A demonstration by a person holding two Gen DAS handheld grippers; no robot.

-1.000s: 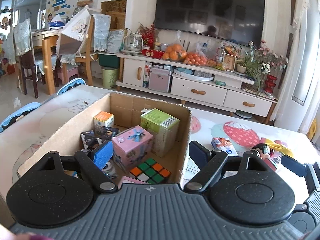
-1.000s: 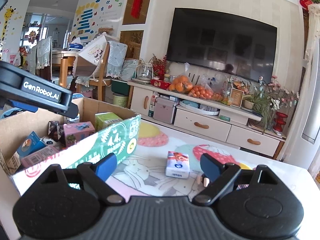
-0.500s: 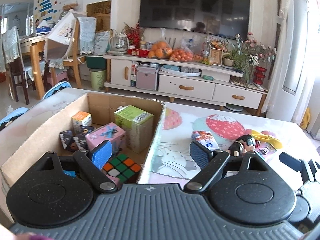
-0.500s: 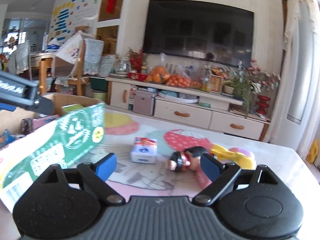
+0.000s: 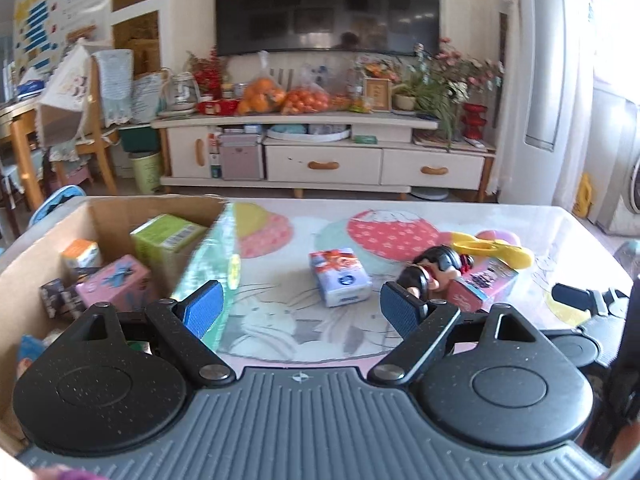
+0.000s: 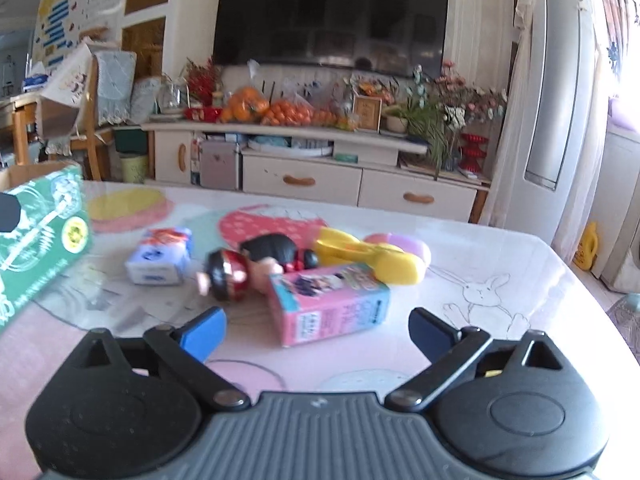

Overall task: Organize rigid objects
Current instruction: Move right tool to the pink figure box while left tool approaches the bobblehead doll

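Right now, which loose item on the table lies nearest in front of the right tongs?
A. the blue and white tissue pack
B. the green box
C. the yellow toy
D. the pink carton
D: in the right wrist view the pink carton lies just ahead of the opening, empty right tongs; the tissue pack and yellow toy lie farther back.

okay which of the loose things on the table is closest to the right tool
The pink box, lying on its side just ahead of the right tool. The doll, blue-white pack and yellow toy lie farther back.
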